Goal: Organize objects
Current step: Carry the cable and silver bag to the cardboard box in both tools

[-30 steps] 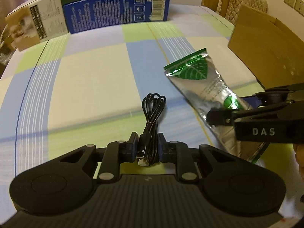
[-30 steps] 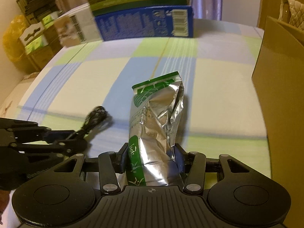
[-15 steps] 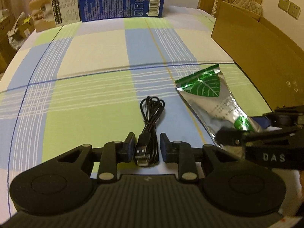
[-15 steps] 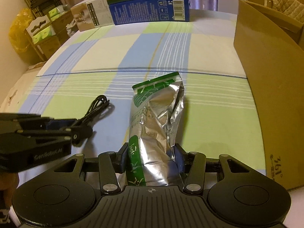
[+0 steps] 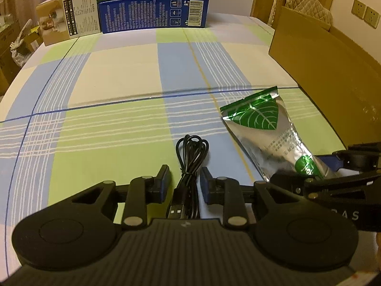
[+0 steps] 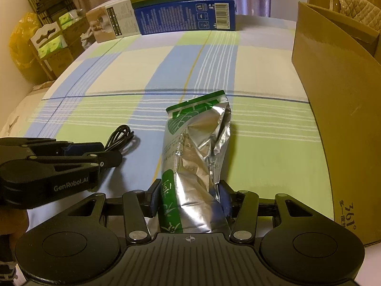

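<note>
While the open brown cardboard box filling the right of both views has received neither item, the crinkled silver-and-green foil pouch sits lower centre, grasped by the right gripper. Low in the left view, the left gripper is released, jaws apart around the coiled black USB cable on the checked cloth. Printed cartons stand at the top edge, well apart; nothing blocks the box.
</note>
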A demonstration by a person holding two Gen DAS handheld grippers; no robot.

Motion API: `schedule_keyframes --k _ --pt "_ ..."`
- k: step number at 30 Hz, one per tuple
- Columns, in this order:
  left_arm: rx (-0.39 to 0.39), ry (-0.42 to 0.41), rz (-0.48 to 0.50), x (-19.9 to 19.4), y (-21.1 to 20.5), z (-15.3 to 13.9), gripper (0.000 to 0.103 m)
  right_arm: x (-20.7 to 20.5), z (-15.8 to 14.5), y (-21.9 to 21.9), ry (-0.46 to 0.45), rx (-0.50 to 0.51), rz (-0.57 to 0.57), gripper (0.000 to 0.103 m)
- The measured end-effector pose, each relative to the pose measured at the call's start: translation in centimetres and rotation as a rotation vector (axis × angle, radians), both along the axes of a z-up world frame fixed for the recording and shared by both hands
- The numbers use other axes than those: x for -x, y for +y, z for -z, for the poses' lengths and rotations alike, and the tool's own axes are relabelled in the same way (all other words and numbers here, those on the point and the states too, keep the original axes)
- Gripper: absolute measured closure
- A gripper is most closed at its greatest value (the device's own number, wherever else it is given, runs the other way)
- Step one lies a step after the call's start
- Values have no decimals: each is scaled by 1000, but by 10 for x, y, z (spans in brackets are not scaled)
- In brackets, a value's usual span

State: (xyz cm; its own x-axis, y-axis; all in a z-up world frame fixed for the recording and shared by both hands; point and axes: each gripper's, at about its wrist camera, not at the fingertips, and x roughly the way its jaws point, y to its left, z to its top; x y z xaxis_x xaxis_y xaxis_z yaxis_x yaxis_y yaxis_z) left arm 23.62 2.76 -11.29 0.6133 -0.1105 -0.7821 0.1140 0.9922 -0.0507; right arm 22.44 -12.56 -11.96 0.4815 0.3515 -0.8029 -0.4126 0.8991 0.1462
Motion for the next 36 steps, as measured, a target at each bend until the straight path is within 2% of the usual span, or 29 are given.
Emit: schedule_keyframes --k 2,6,30,36 --pt "-6 -1 -6 1 0 0 88 0 0 1 -3 2 -2 57" --pt "9 2 -37 2 2 0 88 0 0 0 -2 0 -2 57" --pt "-6 16 -13 14 -8 -2 89 -2 1 0 -5 -4 -8 57" --pt "33 42 -48 29 -11 -5 91 9 -1 -1 -12 18 -23 58"
